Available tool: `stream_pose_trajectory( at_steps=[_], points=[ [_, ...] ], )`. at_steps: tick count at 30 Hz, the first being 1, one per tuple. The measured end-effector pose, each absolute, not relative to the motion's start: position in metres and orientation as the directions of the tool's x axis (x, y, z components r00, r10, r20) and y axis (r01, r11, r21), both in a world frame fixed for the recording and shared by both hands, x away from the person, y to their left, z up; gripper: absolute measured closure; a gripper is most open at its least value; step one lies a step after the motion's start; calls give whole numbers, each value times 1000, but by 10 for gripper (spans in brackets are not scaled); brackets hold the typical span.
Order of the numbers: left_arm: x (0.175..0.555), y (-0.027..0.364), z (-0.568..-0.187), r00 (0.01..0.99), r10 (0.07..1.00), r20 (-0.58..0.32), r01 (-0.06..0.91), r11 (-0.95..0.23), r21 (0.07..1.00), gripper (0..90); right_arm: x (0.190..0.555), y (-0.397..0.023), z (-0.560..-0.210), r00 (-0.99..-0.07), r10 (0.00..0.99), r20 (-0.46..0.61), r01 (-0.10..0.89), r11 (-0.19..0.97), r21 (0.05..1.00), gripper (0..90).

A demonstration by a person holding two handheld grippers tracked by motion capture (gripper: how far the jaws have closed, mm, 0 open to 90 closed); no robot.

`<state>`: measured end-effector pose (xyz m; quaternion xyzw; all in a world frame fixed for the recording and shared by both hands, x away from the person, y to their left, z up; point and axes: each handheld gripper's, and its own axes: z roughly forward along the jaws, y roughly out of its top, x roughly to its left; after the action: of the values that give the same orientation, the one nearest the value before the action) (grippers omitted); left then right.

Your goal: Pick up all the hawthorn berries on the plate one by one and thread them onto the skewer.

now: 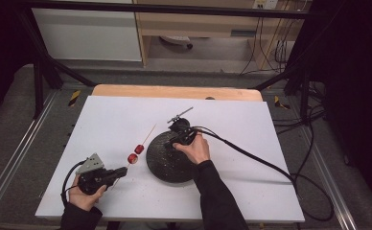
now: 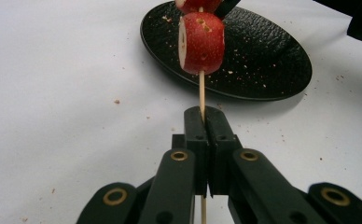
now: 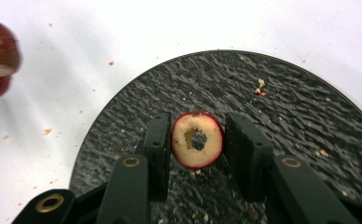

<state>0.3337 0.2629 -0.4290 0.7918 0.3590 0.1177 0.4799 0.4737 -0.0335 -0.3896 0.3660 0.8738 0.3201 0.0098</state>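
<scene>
Jaws of the right gripper (image 3: 195, 149) grasp a cored red fruit slice (image 3: 197, 139) above the round black textured plate (image 3: 281, 93); it seems soft and light, best held by its skin. Left gripper (image 2: 209, 135) jaws are clenched on the thin wooden skewer (image 2: 201, 91) beside that plate.

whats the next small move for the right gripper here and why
Probably carry the cored fruit slice over to the free tip of the skewer and line its hole up with the point. The right gripper has the slice between its fingers above the black plate, while the left gripper clamps the skewer's lower end, two red pieces already threaded.
</scene>
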Motion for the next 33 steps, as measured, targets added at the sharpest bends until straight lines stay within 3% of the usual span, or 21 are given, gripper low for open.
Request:
stream_pose_trajectory(
  at_steps=[9, 33],
  points=[
    [333, 259, -429, 719, 677, -154, 452, -287, 845, 886, 457, -59, -390, -712, 648, 271, 642, 445, 625, 629],
    [331, 239, -430, 739, 657, -148, 443, -309, 842, 886, 403, -114, -410, -638, 619, 458, 613, 50, 788, 631]
  ],
)
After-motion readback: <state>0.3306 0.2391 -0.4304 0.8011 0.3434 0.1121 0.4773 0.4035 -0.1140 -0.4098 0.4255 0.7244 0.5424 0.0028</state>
